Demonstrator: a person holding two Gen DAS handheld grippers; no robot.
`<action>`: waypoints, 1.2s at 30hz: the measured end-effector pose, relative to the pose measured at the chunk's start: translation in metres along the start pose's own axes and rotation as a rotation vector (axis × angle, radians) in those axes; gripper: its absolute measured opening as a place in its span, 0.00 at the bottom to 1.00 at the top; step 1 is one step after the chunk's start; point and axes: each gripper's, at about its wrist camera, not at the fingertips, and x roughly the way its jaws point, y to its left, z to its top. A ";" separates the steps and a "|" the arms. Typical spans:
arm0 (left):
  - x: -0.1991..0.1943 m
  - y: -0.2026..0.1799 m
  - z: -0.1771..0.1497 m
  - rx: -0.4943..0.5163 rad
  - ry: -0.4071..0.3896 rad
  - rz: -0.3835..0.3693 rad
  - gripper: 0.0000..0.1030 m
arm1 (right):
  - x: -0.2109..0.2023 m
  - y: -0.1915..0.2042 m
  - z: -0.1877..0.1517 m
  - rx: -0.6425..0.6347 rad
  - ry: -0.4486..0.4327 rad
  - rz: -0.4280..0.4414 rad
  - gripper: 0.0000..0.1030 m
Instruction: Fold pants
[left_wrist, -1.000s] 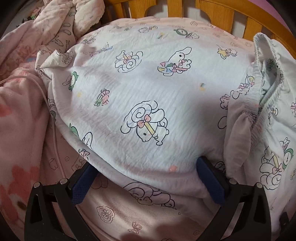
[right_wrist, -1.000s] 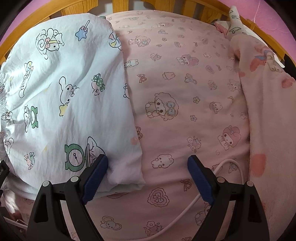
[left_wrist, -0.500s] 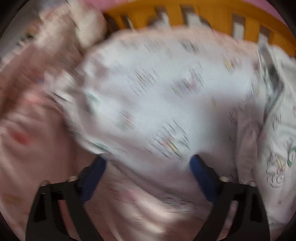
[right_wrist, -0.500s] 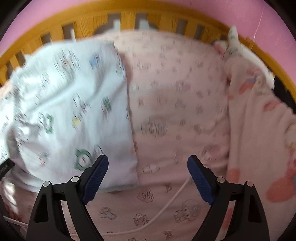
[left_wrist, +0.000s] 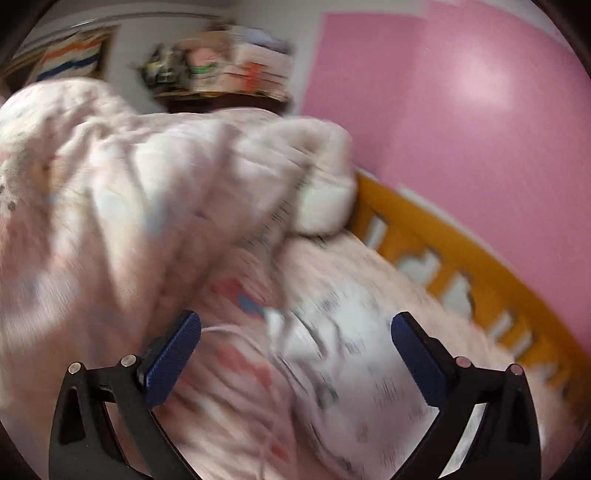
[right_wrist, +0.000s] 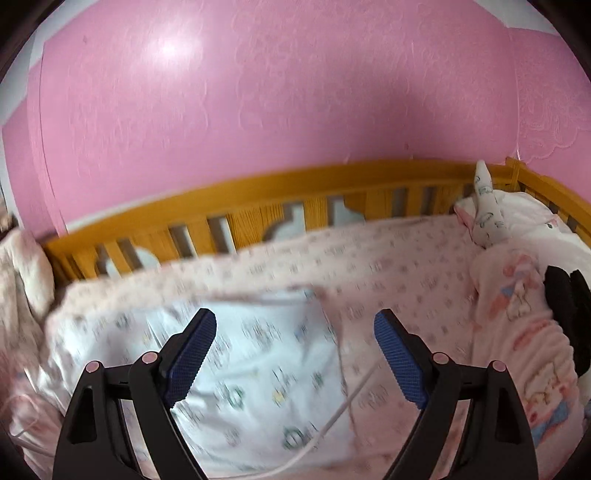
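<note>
The white pants (right_wrist: 258, 369), printed with cartoon animals, lie folded and flat on the pink bed sheet (right_wrist: 406, 280). My right gripper (right_wrist: 295, 319) hangs open well above their right edge, and nothing sits between its blue pads. In the blurred left wrist view the pants (left_wrist: 354, 354) show as a pale smear low in the middle. My left gripper (left_wrist: 295, 325) is raised off them. Its jaws are opening and hold nothing.
An orange wooden rail (right_wrist: 295, 192) runs along the bed's far side under a pink wall (right_wrist: 295, 92). A heaped pink blanket (left_wrist: 129, 184) fills the left. A white cable (right_wrist: 354, 395) crosses the sheet. A plush pink blanket (right_wrist: 517, 314) and a black item (right_wrist: 569, 306) lie at the right.
Both grippers have lifted away from the pants. The left view swung from the pants towards the blanket heap and wall. The right view tilted up, so the rail and wall now show.
</note>
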 end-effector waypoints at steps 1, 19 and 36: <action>0.010 0.006 0.011 0.005 0.032 -0.045 0.99 | 0.003 0.002 0.002 -0.003 0.002 -0.003 0.86; 0.185 -0.040 -0.012 0.484 0.723 -0.032 0.98 | 0.062 0.001 -0.013 -0.146 0.201 0.011 0.86; 0.229 -0.063 -0.045 0.672 0.842 0.026 0.12 | 0.067 0.009 -0.021 -0.175 0.221 0.025 0.86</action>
